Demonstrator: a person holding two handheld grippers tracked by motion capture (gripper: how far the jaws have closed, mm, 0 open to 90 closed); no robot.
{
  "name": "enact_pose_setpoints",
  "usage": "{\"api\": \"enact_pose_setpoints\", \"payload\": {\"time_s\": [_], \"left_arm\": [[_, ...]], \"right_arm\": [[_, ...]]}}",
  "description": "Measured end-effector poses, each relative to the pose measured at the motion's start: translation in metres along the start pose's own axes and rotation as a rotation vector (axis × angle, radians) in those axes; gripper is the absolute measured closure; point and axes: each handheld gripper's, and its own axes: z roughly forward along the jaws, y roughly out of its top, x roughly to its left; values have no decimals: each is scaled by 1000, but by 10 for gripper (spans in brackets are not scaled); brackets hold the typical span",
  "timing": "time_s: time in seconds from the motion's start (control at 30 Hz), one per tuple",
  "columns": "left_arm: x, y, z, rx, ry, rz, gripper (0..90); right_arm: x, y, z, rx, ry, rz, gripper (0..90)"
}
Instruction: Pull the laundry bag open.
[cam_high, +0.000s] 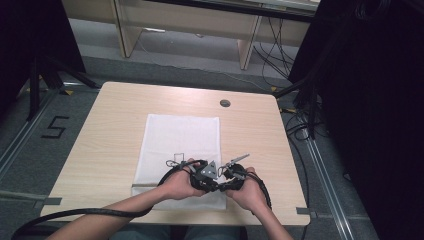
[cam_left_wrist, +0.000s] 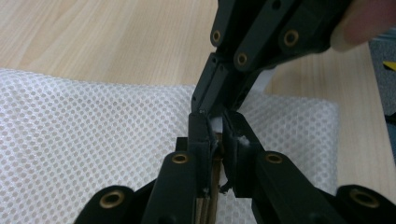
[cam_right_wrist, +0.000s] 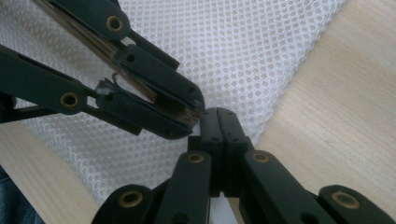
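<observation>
A white mesh cloth (cam_high: 182, 135) lies flat on the pale wooden table (cam_high: 110, 140), running from its middle to the near edge. Two hands hold the grippers tip to tip over the cloth's near end. My left gripper (cam_high: 214, 181) points right and my right gripper (cam_high: 223, 180) points left. In the left gripper view my left gripper (cam_left_wrist: 219, 126) has its jaws nearly together. The right gripper (cam_left_wrist: 204, 108) comes down from the top, shut, touching their tips. In the right gripper view my right gripper (cam_right_wrist: 217, 112) is shut and empty. The left gripper (cam_right_wrist: 194, 109) meets it, with a thin tan strip between its jaws.
A small dark round hole (cam_high: 225, 103) sits in the table's far right part. A black cable (cam_high: 75, 215) trails off the near left edge. Beyond the table stand wooden desk legs (cam_high: 125, 30), and cables (cam_high: 300, 125) lie on the floor to the right.
</observation>
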Motion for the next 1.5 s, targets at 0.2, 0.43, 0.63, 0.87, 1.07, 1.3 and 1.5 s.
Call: {"api": "enact_pose_setpoints", "payload": {"time_s": [0.2,0.43,0.63,0.87,1.07,1.3,1.5], "left_arm": [[-1,3,-2,33,16,2,819],[-1,-1,-6,30,14,-8,821],[1,-1,-13,29,13,19,821],[1,-5,-13,14,5,6,821],[0,-5,-16,16,11,9,821],[0,-9,-22,5,13,-10,821],[0,-10,-24,3,18,0,821]], "right_arm": [[1,-1,0,-6,-9,-16,900],[0,-1,1,-18,-18,-52,900],[3,0,0,8,-26,-13,900],[4,0,0,12,-28,-9,900],[2,0,1,-9,-19,-38,900],[2,0,1,-2,-21,-37,900],[2,0,1,-5,-20,-34,900]]}}
